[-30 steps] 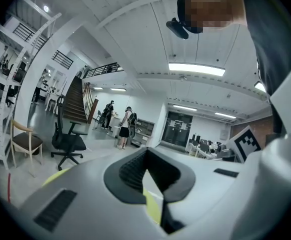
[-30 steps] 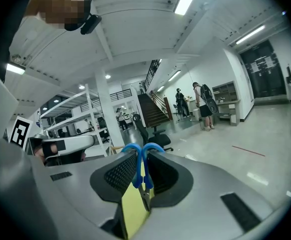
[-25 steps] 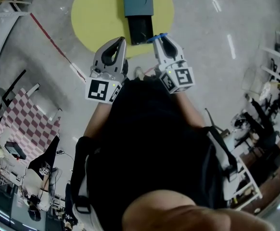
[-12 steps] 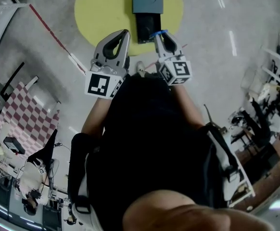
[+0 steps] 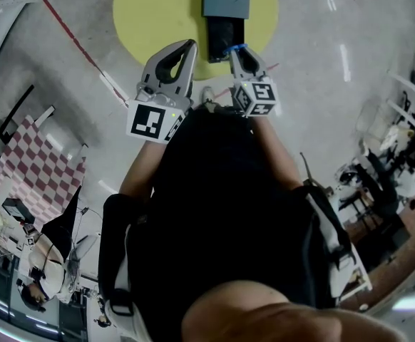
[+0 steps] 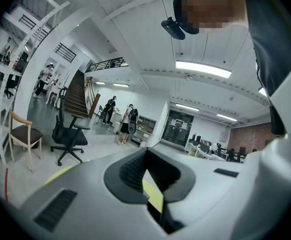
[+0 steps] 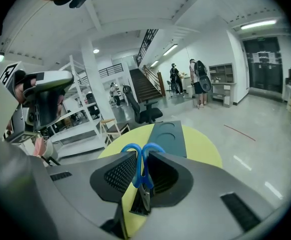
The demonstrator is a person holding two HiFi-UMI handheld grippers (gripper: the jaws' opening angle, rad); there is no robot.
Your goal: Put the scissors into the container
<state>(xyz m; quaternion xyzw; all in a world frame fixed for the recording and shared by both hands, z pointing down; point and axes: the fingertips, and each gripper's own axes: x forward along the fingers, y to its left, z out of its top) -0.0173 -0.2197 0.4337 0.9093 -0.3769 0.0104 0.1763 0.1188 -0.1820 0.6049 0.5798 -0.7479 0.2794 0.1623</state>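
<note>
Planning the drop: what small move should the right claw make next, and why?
Probably ease the right claw forward and slightly left, over the open container. It is shut on the blue-handled scissors, which in the head view sit at the container's near right corner, not yet above its opening.

Head view looks steeply down; both gripper views sit low and close, facing outward. All share the yellow tabletop.

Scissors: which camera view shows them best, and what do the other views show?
Right gripper view: the scissors stand clamped in the right claw, with the blue handles and the blades plain to see. The head view shows only a blue sliver of them at that claw's tip. The left gripper view shows none of them.
</note>
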